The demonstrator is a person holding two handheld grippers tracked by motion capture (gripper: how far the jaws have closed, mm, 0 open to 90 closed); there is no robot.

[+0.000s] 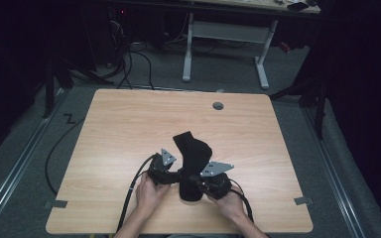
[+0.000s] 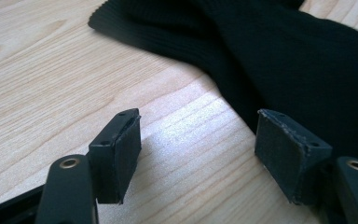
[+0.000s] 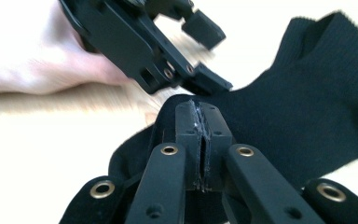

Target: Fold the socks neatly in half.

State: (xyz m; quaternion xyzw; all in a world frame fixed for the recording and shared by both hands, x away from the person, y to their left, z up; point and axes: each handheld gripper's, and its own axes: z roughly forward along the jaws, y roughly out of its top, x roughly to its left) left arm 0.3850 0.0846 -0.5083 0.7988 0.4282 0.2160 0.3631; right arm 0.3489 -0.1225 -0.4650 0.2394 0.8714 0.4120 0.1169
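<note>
A black sock (image 1: 192,154) lies near the counter's (image 1: 119,124) front edge, about midway along it; the right tool (image 3: 200,140) is pinched together on the sock's fabric; the left tool (image 2: 196,154) stands apart just beside the sock.

Item count, as visible:

- Black sock (image 1: 191,157): one, lying on the table.
- Wooden table (image 1: 129,124): one, with one round grey cable port (image 1: 218,105) near its far edge.
- Handheld grippers: two, the left gripper (image 1: 177,174) and the right gripper (image 1: 194,179).
- Jaws: two per gripper, four in total.
- Grey three-cornered plates: two, one on top of each gripper.
- Cables trailing from grippers: two, one per gripper.
- Hands: two, one on each gripper.
- White-legged desk (image 1: 225,34) beyond the table: one, with two visible legs.
- Grey brackets at the table's near corners: two.
</note>
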